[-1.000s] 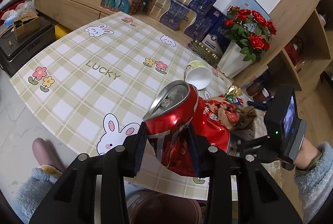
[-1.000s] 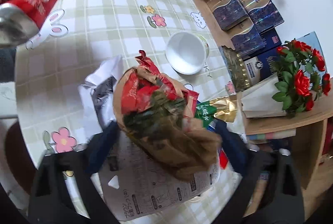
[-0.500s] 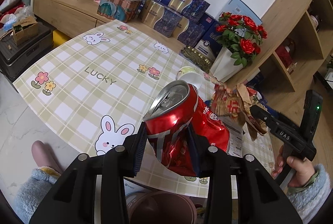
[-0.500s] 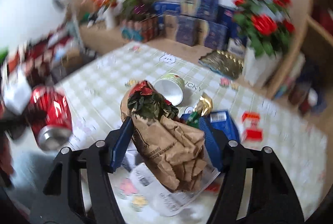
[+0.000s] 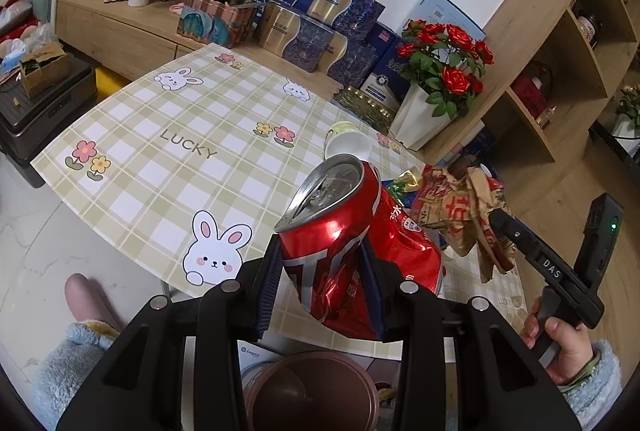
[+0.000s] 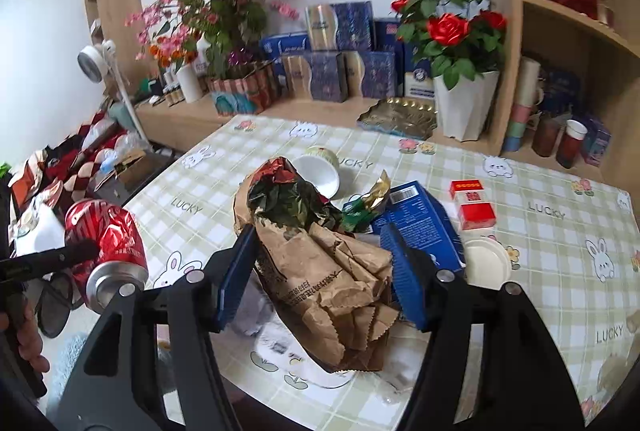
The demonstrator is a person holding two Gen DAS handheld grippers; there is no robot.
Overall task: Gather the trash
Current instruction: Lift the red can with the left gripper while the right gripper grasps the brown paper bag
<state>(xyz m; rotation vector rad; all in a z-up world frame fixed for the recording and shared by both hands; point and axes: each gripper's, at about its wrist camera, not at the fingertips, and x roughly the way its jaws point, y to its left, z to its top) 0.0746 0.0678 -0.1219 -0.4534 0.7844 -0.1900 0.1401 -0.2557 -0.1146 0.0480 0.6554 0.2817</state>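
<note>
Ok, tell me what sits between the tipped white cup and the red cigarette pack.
In the right wrist view: a gold-and-green wrapper and a blue carton lie between cup and pack.

- The table (image 6: pixel 532 231) is covered by a green plaid cloth printed with bunnies, flowers and "LUCKY".
- A white cup (image 6: pixel 320 171) is seen tipped on its side mid-table.
- A blue box (image 6: pixel 416 219), a red pack (image 6: pixel 474 205) and a white lid (image 6: pixel 486 263) are laid nearby.
- Printed paper (image 6: pixel 280 343) is spread at the near edge.
</note>
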